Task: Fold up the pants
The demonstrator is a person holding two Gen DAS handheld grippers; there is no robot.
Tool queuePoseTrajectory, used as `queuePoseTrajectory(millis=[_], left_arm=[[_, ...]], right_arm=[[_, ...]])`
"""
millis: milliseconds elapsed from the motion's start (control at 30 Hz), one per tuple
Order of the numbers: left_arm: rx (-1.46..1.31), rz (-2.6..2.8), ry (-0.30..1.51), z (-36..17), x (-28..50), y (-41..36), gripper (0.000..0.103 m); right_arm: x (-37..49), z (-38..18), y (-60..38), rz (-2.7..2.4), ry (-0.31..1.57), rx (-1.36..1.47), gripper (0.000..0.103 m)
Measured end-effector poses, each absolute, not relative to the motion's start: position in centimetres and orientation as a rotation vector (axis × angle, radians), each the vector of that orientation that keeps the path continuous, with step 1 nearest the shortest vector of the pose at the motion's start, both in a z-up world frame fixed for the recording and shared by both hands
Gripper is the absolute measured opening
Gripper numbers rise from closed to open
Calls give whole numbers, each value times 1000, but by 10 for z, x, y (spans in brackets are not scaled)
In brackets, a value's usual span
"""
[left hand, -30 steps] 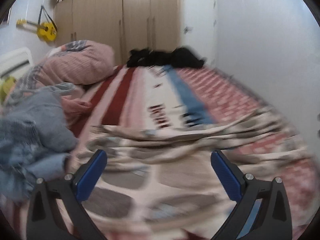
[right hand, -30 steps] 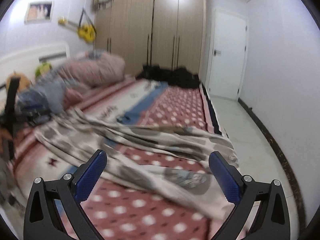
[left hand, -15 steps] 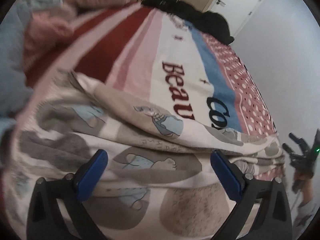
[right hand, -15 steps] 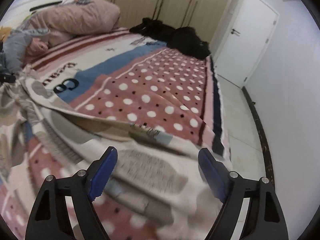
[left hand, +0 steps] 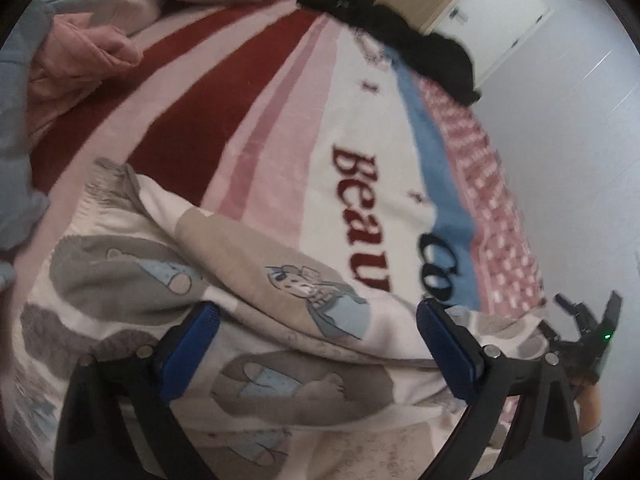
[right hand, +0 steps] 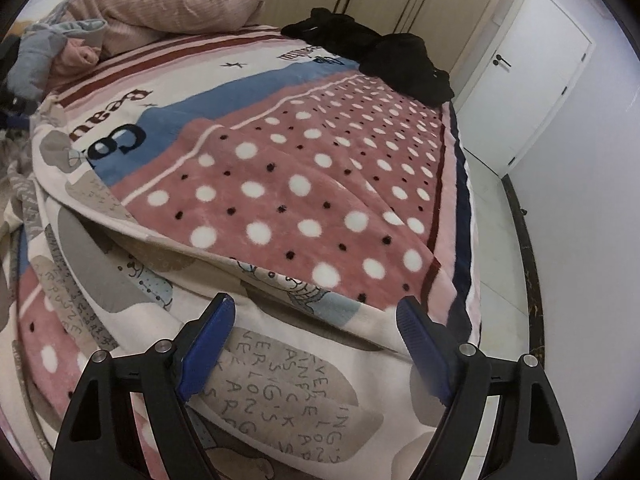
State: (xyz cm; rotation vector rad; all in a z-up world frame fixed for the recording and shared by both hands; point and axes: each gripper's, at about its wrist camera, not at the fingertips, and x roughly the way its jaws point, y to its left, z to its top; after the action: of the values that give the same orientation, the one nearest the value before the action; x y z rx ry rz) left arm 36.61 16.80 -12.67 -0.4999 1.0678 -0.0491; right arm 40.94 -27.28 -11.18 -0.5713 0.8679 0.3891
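The pants (left hand: 248,288) are cream with grey, beige and blue cartoon patches. They lie stretched across the near edge of the bed. My left gripper (left hand: 316,344) is open just above the crumpled waist end, with cloth between its blue fingers (left hand: 188,350). My right gripper (right hand: 316,344) is open just above the leg end (right hand: 288,392), near the bed's right edge. The right gripper also shows at the far right of the left wrist view (left hand: 588,336). Neither gripper holds cloth.
The bed has a striped, lettered and polka-dot blanket (right hand: 304,184). Black clothes (right hand: 384,52) lie at its far end. A pink duvet (right hand: 168,4) and grey clothes (right hand: 36,52) are piled at the left. Floor (right hand: 504,256) and a white door (right hand: 524,60) are to the right.
Both grippers have dropped down and tilted toward the pants, which now fill the near view. The jaws stay open.
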Motion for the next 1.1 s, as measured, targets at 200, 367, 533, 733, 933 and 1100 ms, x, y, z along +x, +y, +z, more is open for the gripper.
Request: queuePoseTrajectory(millis=[200,367,533,733,933,1100], left_arm=[[-489,-2,1163,-147,389,165,98],[-409,71,1182,-147,400,152,87],[-335,167,1146,-144,403,149,51],[-294,176,1053,-127,398,144,11],[-271,176,873,-91,377,145,9],[-212,147,788,-63,354,136,9]], right_arm=[[423,-125,-264,451,927,-612,81],[435,-132,-259,477,918,-610,81],[445,-138,-252,521,950,-558,45],[431,-132,-248,544,946,-548,3],[408,-102,-261,497,811,-518,2],[379,-70,-274,463,728,-490,2]])
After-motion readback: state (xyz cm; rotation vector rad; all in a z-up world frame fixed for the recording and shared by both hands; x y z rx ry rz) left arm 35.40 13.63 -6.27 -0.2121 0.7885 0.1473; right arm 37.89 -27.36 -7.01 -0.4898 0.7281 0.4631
